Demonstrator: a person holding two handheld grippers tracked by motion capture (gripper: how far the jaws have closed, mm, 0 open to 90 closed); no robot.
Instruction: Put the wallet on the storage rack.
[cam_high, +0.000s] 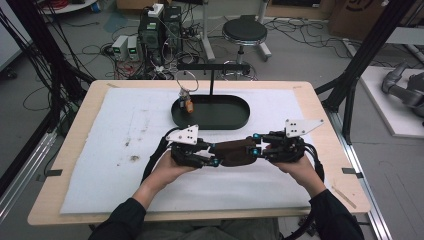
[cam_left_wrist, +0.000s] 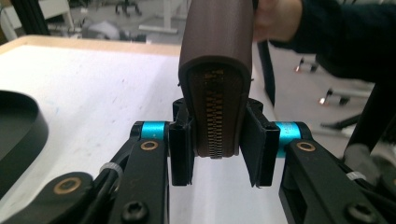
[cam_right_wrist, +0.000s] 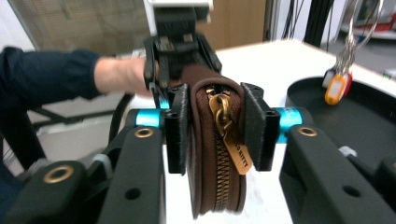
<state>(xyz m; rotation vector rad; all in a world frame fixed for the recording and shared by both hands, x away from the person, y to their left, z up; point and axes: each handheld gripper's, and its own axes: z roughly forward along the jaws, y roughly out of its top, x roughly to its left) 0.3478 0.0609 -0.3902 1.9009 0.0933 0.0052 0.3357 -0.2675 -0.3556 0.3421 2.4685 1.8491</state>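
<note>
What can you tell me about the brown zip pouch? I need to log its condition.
The brown pouch is a small, rounded case of smooth, leather-like material with a brass-coloured zip along its edge, closed as far as shows. A tan pull tab with printed letters hangs from the slider. It is held level over the white mat, in front of the black tray, with the left gripper on one end and the right gripper clamping the other, zip end.

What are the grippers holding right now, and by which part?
A brown zip pouch, one end in each: right gripper at the zip-pull end, left gripper at the other.
</note>
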